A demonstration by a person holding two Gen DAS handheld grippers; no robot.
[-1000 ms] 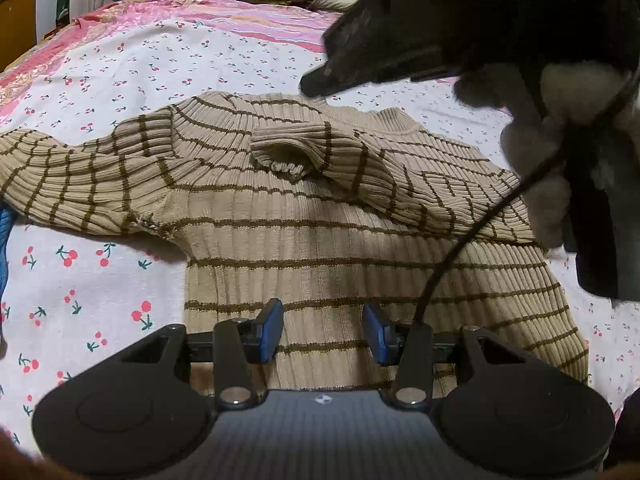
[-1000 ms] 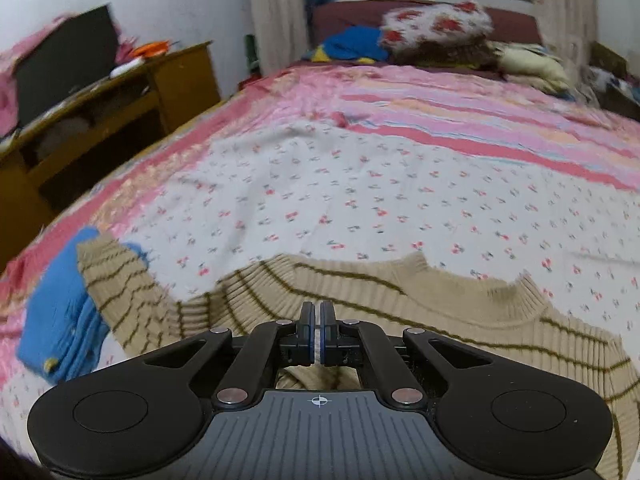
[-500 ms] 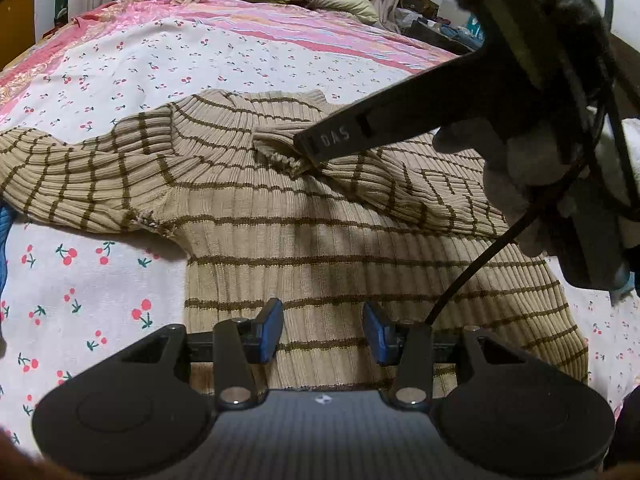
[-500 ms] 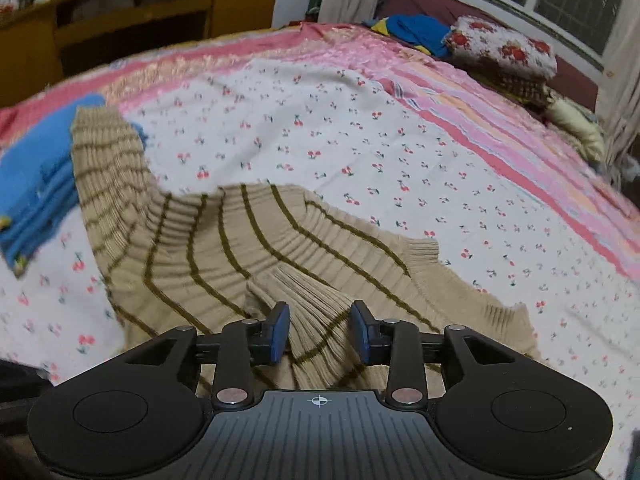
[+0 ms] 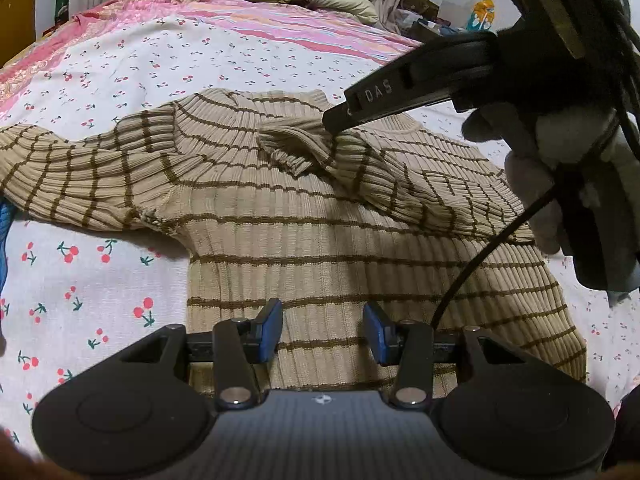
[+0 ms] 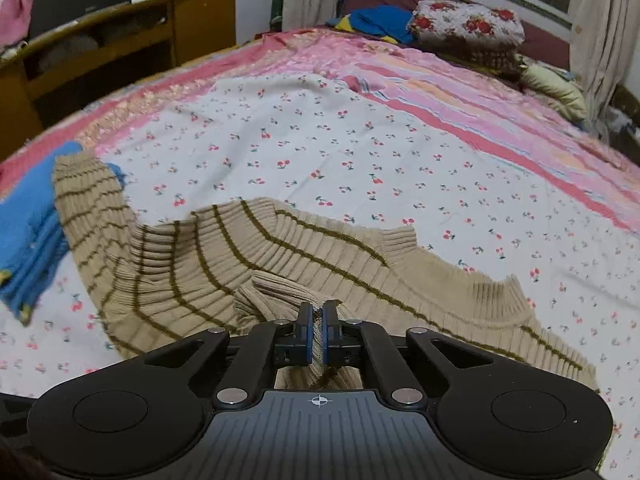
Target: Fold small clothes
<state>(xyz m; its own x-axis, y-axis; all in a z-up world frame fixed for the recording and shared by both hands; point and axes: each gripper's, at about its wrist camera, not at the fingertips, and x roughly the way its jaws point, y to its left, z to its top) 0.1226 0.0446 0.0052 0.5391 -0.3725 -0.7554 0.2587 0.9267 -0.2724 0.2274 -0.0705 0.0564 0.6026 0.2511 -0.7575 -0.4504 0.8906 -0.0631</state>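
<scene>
Ribbed tan brown-striped sweater [image 5: 320,216]: my right gripper [image 6: 315,330] is closing on its folded sleeve cuff [image 6: 280,292]; I fear a thin pinch slipping. Left gripper [image 5: 322,330] hovers half-open, empty.

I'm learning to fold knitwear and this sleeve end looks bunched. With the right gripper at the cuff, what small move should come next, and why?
Probably draw the cuff a little further across the chest and lay it flat. The right gripper is closing with the tan brown-striped ribbed sweater's sleeve fabric between its jaws, and that cuff sits crumpled. The left gripper hovers open over the hem, holding nothing.
</scene>
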